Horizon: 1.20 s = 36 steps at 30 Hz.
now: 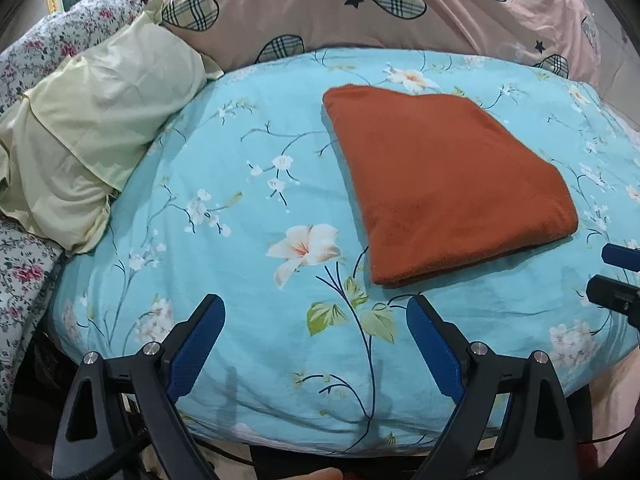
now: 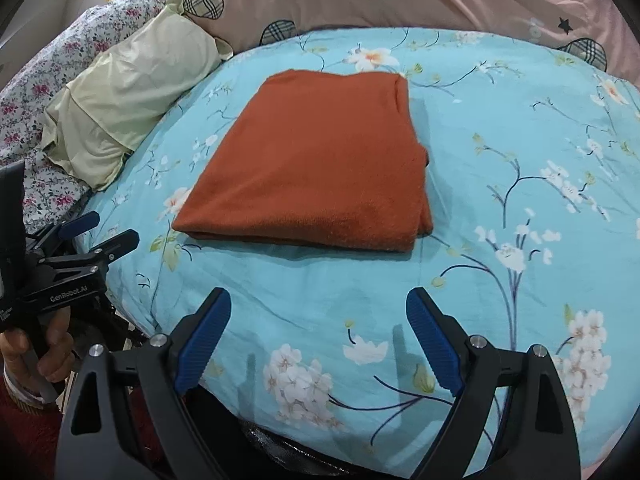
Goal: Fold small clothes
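Blue floral bedsheet [image 1: 240, 200], pale yellow pillow [image 1: 92, 120], pink quilt [image 1: 460, 20]

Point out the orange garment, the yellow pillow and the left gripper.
orange garment [image 2: 316, 160], right wrist view, middle of its folded top face.
yellow pillow [image 1: 100, 120], left wrist view, middle of its upper side.
left gripper [image 1: 316, 344], left wrist view, midway between its open fingertips.

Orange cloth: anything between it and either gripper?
Nothing visible. The folded orange cloth lies alone on the blue floral sheet. Only bare sheet separates it from the open left gripper and open right gripper.
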Available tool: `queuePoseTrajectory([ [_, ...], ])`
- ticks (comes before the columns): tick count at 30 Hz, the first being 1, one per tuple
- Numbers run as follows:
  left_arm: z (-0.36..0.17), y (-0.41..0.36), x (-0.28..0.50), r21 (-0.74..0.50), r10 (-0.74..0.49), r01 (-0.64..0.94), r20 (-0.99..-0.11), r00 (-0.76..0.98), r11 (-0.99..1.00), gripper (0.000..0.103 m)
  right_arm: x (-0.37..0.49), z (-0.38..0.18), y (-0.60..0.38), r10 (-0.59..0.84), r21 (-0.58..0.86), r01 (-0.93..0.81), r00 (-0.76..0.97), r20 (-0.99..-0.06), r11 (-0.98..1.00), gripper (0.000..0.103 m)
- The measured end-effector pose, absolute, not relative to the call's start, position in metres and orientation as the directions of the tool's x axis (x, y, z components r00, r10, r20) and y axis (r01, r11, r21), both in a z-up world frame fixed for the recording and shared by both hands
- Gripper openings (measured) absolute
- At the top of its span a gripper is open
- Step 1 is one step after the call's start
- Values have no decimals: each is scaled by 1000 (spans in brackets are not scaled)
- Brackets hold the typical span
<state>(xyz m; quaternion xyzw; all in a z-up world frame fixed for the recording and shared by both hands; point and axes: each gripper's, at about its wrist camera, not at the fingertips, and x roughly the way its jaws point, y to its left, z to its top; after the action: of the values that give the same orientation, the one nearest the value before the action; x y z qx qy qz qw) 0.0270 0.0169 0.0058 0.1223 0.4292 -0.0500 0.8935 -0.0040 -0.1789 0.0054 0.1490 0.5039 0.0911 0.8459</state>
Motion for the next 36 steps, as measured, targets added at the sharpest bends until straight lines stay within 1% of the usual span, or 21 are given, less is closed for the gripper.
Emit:
queuePoseTrajectory([
  [11,-2,10,44,164,12,194,-793,610,967,93,10,-3,-174,307,334,-21,449,-839,942,89],
  [36,6,0,63,152,7,182,-785,619,971,93,46,8,-172,316,332,-51,470,-824,942,90],
])
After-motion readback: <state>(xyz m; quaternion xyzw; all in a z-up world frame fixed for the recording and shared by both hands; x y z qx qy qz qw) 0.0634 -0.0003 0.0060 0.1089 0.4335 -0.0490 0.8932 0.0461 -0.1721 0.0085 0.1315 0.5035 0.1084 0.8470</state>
